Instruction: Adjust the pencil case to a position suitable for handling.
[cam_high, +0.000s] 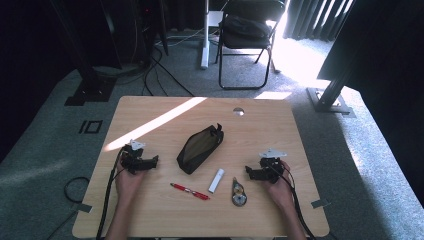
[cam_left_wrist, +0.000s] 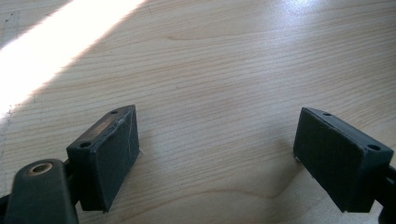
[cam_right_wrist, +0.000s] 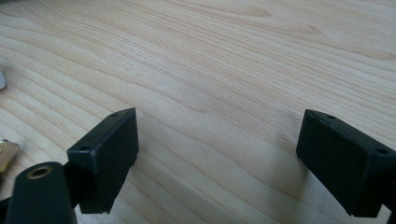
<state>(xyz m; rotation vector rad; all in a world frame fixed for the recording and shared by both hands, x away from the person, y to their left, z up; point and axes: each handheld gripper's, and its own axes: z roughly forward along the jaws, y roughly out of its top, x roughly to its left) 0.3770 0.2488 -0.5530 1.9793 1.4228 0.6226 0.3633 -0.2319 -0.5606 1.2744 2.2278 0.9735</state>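
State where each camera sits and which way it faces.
High view: above the person's side, looking forward and down on the table; both forearms, left gripper, right gripper.
Left gripper view: on the left gripper, facing bare wood; open jaws.
Right gripper view: on the right gripper, likewise.
Shared: the same tabletop.
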